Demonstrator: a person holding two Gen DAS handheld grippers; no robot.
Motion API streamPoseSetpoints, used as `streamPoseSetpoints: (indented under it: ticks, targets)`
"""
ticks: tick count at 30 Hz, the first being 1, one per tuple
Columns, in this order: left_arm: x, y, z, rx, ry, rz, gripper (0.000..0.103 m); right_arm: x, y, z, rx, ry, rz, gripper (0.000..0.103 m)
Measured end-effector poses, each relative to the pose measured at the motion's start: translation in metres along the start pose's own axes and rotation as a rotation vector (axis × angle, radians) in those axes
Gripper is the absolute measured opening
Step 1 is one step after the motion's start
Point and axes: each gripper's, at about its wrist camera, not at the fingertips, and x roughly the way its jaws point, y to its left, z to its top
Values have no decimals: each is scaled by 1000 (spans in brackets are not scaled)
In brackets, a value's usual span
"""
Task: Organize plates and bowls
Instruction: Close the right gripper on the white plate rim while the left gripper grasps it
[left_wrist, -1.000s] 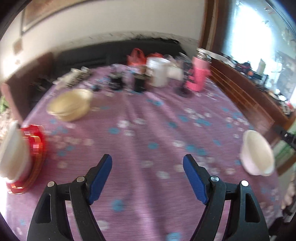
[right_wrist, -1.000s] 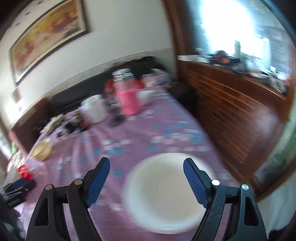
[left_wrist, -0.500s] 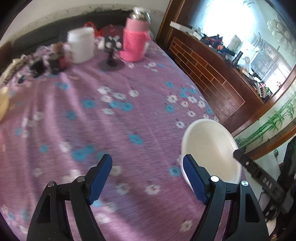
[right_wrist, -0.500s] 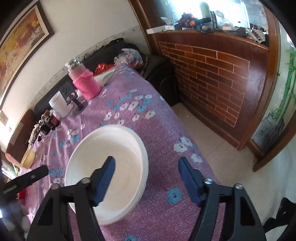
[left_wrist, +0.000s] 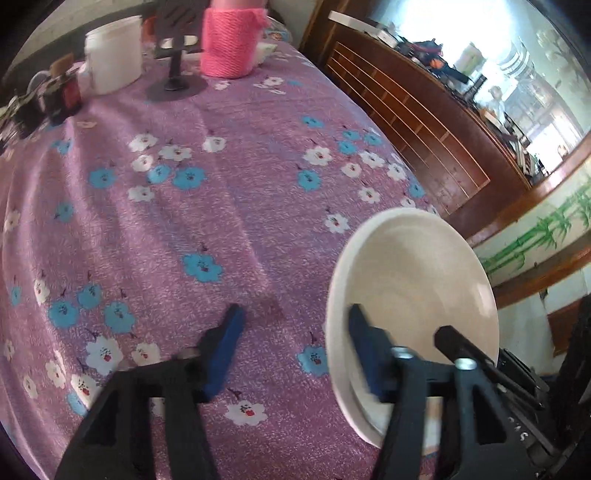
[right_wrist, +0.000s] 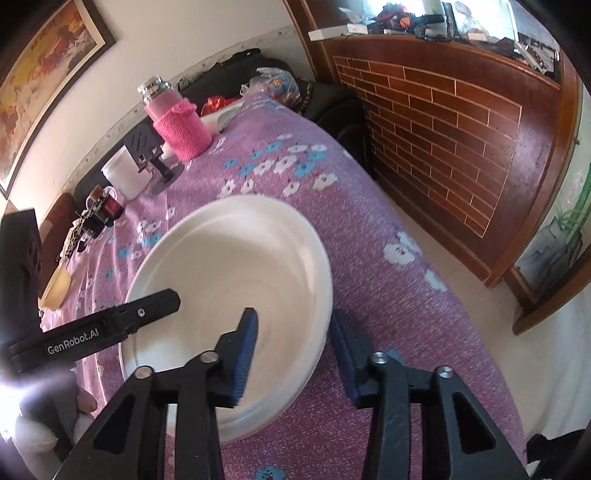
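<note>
A white bowl (left_wrist: 417, 280) sits near the right edge of the purple flowered tablecloth (left_wrist: 221, 206); it also shows in the right wrist view (right_wrist: 236, 273). My left gripper (left_wrist: 295, 343) is open and straddles the bowl's left rim, right finger inside, left finger outside. My right gripper (right_wrist: 295, 350) is open and straddles the bowl's right rim, left finger inside, right finger outside. The left gripper's finger (right_wrist: 147, 306) reaches into the bowl from the left in the right wrist view. A yellow bowl (right_wrist: 55, 284) sits far left on the table.
At the table's far side stand a pink-sleeved flask (right_wrist: 177, 118), a white container (right_wrist: 125, 173), a black stand (right_wrist: 151, 155) and small bottles (right_wrist: 99, 214). A brick-patterned wooden cabinet (right_wrist: 443, 122) is right of the table.
Both grippers have closed in on the white bowl and now straddle its rim on opposite sides. Both jaws have narrowed somewhat.
</note>
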Motion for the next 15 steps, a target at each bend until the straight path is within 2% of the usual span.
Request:
streamPoseSetpoints:
  ticks: [1, 2, 3, 4, 6, 8, 12, 15]
  targets:
    - [1, -2, 0, 8, 7, -8, 31, 2, 1, -1, 3, 6, 4, 34]
    - [0, -3, -1, 13, 8, -16, 28, 3, 2, -2, 2, 11, 7, 26]
    - [0, -5, -1, 19, 8, -15, 18, 4, 3, -2, 1, 15, 11, 22]
    - [-1, -8, -3, 33, 9, -17, 13, 4, 6, -3, -2, 15, 9, 20]
    - [-7, -10, -7, 53, -12, 5, 13, 2, 12, -5, -21, 8, -7, 16]
    - [-15, -7, -9, 53, -30, 6, 13, -1, 19, -6, -44, 0, -12, 15]
    - [-43, 5, -17, 28, -76, -5, 13, -8, 33, -6, -61, -3, 25, 14]
    - [-71, 16, -26, 24, -135, 17, 13, -14, 55, -7, -96, -13, 46, 14]
